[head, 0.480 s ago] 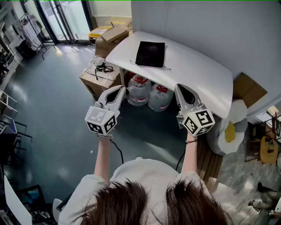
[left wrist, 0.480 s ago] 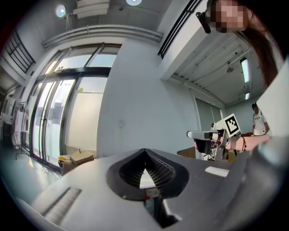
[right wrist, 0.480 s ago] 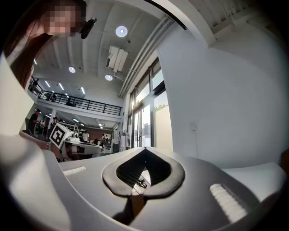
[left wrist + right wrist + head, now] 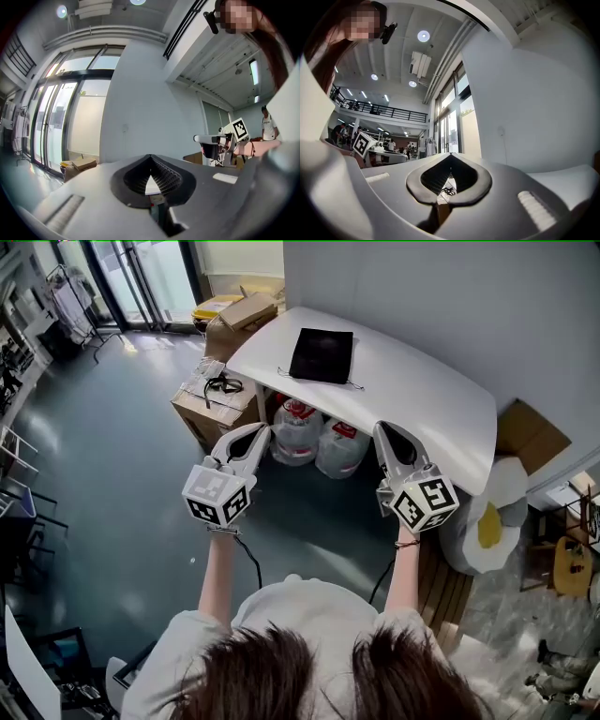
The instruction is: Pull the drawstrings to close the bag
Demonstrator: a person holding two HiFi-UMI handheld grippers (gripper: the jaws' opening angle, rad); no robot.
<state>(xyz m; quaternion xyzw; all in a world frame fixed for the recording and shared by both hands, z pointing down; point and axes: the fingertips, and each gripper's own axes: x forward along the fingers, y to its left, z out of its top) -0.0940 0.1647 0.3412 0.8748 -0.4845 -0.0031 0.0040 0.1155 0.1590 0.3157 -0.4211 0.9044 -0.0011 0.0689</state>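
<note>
A flat black drawstring bag [image 4: 321, 355] lies on the white table [image 4: 422, 395], with thin strings trailing from its near corners [image 4: 354, 383]. My left gripper [image 4: 265, 428] and right gripper [image 4: 380, 426] hover side by side in front of the table's near edge, well short of the bag. Both are shut with nothing between the jaws. In the left gripper view the shut tips [image 4: 150, 156] point level at a pale wall, and the right gripper [image 4: 213, 139] shows off to the side. The right gripper view shows its shut tips [image 4: 450, 154] and the left gripper's marker cube [image 4: 362, 143].
Two large water bottles [image 4: 298, 432] stand under the table. Cardboard boxes [image 4: 214, 397] sit to the left, one with black cables on top. A white and yellow cushion [image 4: 489, 521] lies at the right. A grey wall rises right behind the table.
</note>
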